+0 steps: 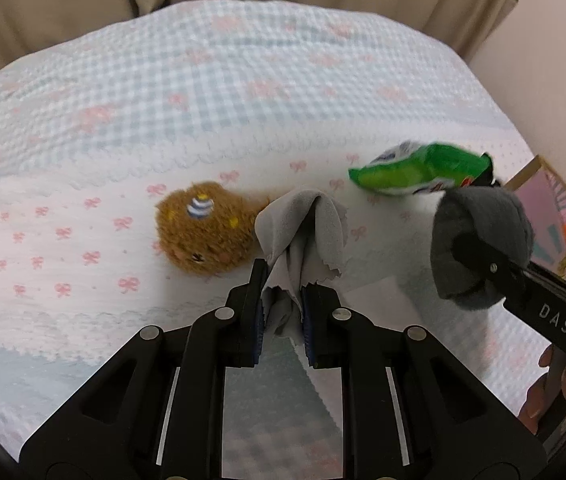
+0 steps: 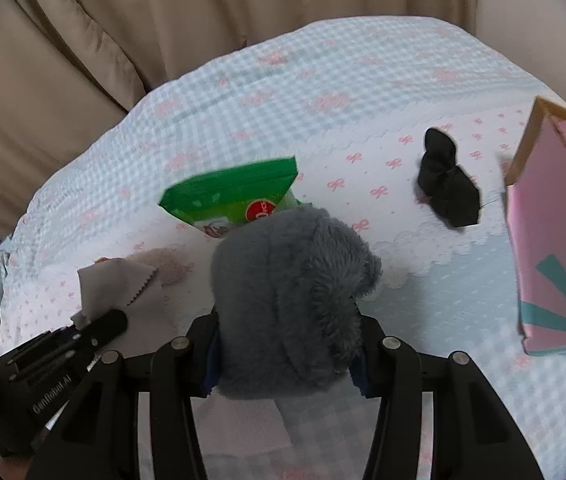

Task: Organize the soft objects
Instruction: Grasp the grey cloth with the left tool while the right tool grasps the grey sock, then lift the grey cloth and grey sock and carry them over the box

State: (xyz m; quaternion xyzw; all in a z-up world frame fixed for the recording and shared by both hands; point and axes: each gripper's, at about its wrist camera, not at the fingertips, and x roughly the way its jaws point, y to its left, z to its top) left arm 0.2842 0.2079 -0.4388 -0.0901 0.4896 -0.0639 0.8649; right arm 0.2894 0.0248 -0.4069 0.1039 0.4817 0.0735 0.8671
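Bedspread [image 1: 243,92]: quilted cover, pale blue check at the far half, white with pink bows nearer; it bears every loose item seen.
Curtain [image 2: 243,8]: beige folds hang behind the far edge of the bed.
Box [image 2: 551,240]: pink with teal rays and a brown cardboard rim, standing tilted at the right side of the bed; in the left wrist view only its corner shows behind the right gripper.
Grey plush [image 2: 291,304]: fuzzy, bulky, raised above the bedspread — clamped between the fingers of the right gripper [image 2: 287,360], which are closed tight on its lower part. In the left wrist view the same plush [image 1: 483,240] sits at the right, near the box.
Brown plush toy [image 1: 207,232]: round, shaggy, with a small striped blue-and-white patch; lies on the white bow-print area, just left of the cloth.
Green packet [image 2: 235,196]: glossy pouch with a red round mark, lying on the bedspread beyond the grey plush; it is blurred in the left wrist view.
Grey cloth [image 1: 303,240]: thin, zigzag-cut edge, bunched and hanging upward in folds — pinched between the pads of the left gripper [image 1: 283,320], whose fingers are clenched on its lower end. It is lifted off the bedspread.
Black soft item [image 2: 447,184]: dark, crumpled, resting on the bow-print area between the green packet and the box, apart from both.
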